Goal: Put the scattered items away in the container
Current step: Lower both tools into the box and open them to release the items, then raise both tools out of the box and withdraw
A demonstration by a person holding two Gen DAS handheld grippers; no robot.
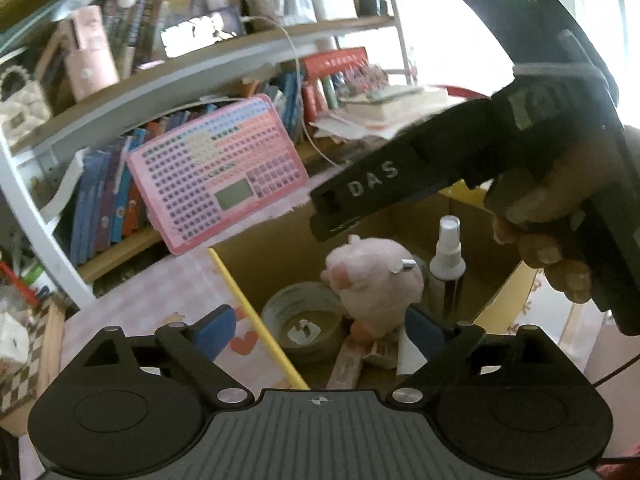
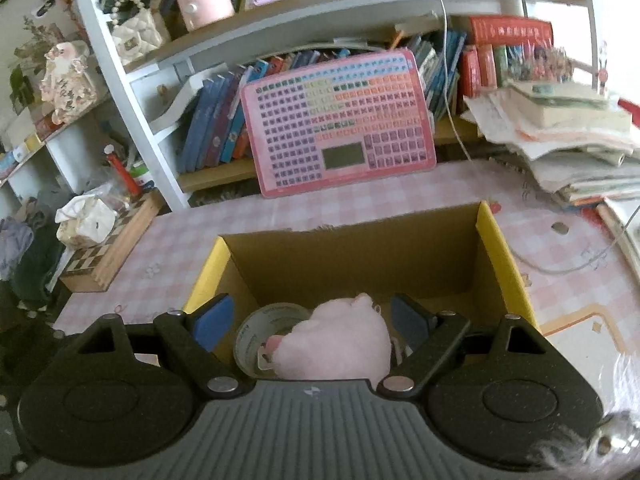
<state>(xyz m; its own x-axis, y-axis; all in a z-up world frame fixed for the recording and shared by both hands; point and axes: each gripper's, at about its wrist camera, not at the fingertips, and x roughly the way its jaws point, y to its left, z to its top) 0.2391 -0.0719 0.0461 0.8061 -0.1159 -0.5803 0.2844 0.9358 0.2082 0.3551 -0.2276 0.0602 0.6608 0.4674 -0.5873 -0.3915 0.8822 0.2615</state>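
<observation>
Cardboard box [image 2: 424, 256] with yellow outer walls sits open-topped on the pink checked tablecloth [image 2: 168, 248], at about 6 o'clock in the right wrist view, just ahead of both grippers.

Going left to right in that view: a wooden chessboard box [image 2: 108, 256] lies at 9 o'clock on the table edge with a crumpled white bag on it. The left blue pad of the right gripper [image 2: 308, 324] stands over the box's near left corner. Inside the box, a roll of tape [image 2: 256, 336] lies flat at the left, and a pink plush toy [image 2: 340, 344] rests against it, between the spread fingers but touched by neither. The jaws stand wide apart, holding nothing. At 12 o'clock a pink chart board [image 2: 340, 120] leans against the books on the shelf; at 2 o'clock a stack of papers and books slumps on the table.

In the left wrist view, the left gripper [image 1: 320, 332] also hangs wide apart and empty over the box. The tape [image 1: 304, 320] is at centre, the plush toy [image 1: 376, 284] beside it, and a white-capped spray bottle [image 1: 446, 264] stands upright just right of the toy. At 3 o'clock a hand [image 1: 552, 216] grips the right gripper's black handle.
</observation>
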